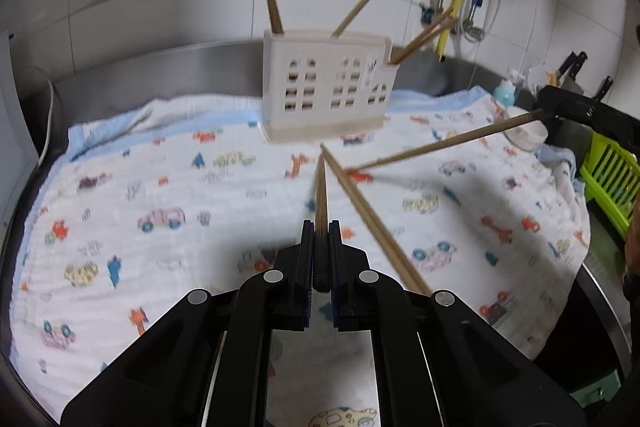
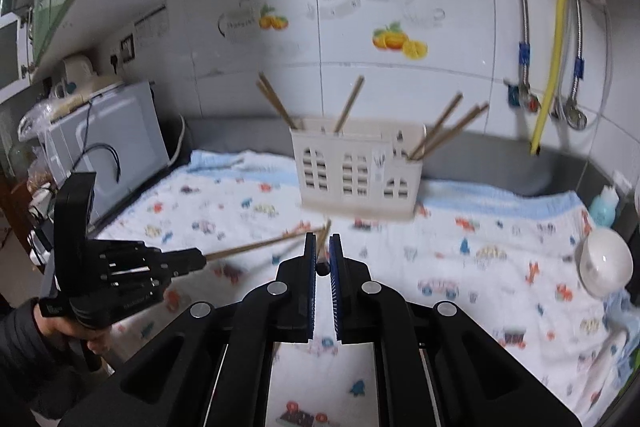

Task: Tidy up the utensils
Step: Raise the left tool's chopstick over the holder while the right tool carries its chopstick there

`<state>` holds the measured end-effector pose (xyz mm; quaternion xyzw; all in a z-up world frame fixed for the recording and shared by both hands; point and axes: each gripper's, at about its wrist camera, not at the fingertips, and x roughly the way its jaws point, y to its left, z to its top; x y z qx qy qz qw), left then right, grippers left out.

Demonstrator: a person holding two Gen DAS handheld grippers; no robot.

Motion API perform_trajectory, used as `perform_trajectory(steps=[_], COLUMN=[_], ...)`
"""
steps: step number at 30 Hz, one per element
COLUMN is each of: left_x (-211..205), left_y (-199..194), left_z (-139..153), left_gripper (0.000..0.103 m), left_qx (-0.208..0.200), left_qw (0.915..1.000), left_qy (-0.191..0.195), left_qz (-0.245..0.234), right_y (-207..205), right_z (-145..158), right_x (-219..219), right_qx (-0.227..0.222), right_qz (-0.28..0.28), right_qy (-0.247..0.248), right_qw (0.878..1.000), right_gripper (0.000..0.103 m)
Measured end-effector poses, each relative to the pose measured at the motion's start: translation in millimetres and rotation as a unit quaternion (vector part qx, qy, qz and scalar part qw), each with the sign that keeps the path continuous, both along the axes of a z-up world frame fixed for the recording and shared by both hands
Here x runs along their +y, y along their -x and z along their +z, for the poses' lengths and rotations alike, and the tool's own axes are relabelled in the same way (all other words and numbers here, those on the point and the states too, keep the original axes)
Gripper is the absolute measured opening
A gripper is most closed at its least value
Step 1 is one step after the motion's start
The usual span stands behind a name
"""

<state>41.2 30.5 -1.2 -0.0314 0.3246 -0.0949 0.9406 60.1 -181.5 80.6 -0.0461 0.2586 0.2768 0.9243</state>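
Observation:
A cream house-shaped utensil holder [image 1: 324, 87] [image 2: 356, 167] stands at the back of a printed cloth [image 1: 160, 187], with several brown chopsticks sticking out of it. My left gripper [image 1: 320, 227] [image 2: 200, 259] is shut on a brown chopstick [image 1: 320, 195] that points toward the holder. A second chopstick [image 1: 372, 223] runs beside it on the right and passes under the gripper; I cannot tell whether it is held. My right gripper [image 2: 322, 239] [image 1: 546, 111] is shut on another chopstick [image 1: 440, 143], raised above the cloth.
A white bowl [image 2: 604, 263] and a blue bottle [image 2: 604, 207] stand at the cloth's right edge. A green rack [image 1: 608, 179] and knives [image 1: 572, 67] are further right. A microwave [image 2: 108, 147] fills the left side. Tiled wall and hoses rise behind the holder.

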Motion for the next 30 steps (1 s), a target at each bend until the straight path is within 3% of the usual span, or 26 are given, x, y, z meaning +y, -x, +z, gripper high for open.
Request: perform_trajectory(steps=[13, 22, 30], left_x=[-3.8, -5.0, -6.8], left_y=[-20.0, -43.3, -64.7], left_z=[43.6, 68.9, 83.1], left_gripper=[0.006, 0.006, 0.006], left_qx=[-0.049, -0.065, -0.069], left_qw=[0.9987, 0.9974, 0.9968], left_qy=[0.001, -0.008, -0.014], left_qz=[-0.016, -0.028, -0.039], right_y=[-38.0, -88.2, -141.9], right_z=[56.5, 123.0, 159.5], right_x=[6.5, -0.8, 4.6], right_qx=[-0.024, -0.06, -0.078], right_qz=[0.03, 0.012, -0.016], right_qy=[-0.001, -0.005, 0.0], right_qw=[0.999, 0.998, 0.997], right_gripper=[0.006, 0.006, 0.006])
